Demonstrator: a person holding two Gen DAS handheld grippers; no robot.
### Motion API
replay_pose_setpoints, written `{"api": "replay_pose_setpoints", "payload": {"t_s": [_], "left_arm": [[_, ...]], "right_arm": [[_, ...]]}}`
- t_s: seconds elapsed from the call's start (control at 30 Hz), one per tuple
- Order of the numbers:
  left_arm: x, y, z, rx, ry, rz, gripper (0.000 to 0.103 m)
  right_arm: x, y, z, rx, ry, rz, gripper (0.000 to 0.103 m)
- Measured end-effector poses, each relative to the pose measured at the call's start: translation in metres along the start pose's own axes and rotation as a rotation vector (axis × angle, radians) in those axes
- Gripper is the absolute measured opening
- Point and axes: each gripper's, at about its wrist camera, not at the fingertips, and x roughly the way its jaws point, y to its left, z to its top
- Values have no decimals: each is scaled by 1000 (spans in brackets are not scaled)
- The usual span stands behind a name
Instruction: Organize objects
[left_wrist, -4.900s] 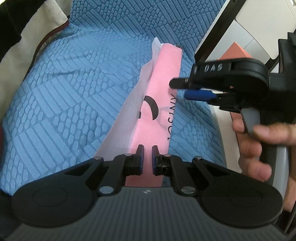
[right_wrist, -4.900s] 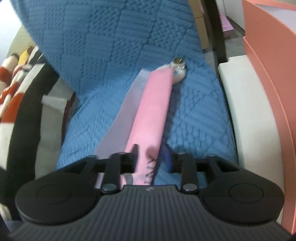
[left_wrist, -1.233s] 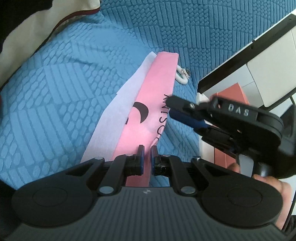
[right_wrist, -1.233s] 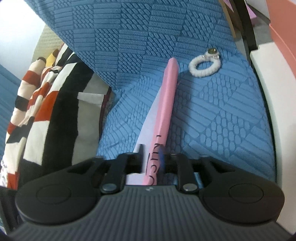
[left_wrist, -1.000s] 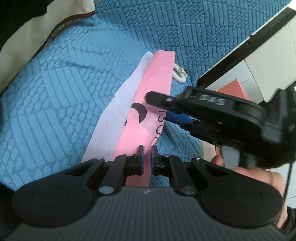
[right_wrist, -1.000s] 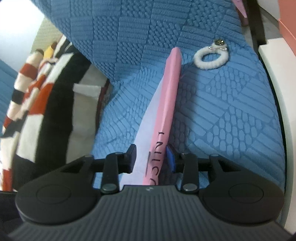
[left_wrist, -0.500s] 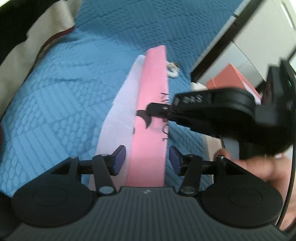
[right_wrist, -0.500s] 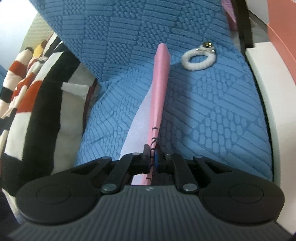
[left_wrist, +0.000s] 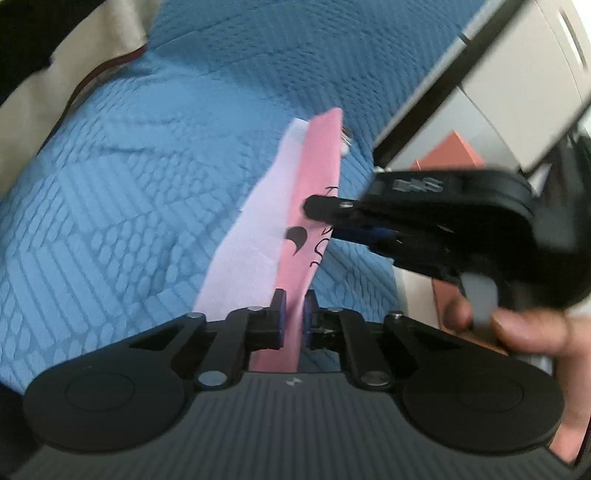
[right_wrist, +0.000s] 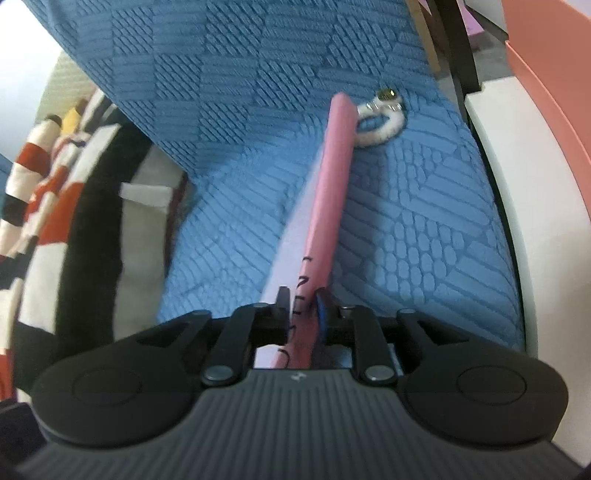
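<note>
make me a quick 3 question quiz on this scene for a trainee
1. True or false: the left hand-held gripper is closed on the pink bag.
2. What does the white fluffy ring rest on?
A. a wooden floor
B. the blue blanket
C. a metal tray
3. Fill in: a sheet of ____ paper sticks out beside the bag.

Key:
1. True
2. B
3. white
</note>
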Motion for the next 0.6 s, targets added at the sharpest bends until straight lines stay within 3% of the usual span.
{"api": "replay_pose_setpoints", "payload": {"t_s": [0.23, 0.47, 0.6], "left_arm": [[-1, 26, 9, -147, 19, -23, 5], [5, 33, 17, -175, 47, -14, 6], [6, 37, 20, -196, 52, -1, 6]], "right_arm": [[-4, 7, 0, -21, -15, 46, 24], [15, 16, -7, -47, 49, 64, 22], [27, 19, -10, -79, 77, 32, 21]]}}
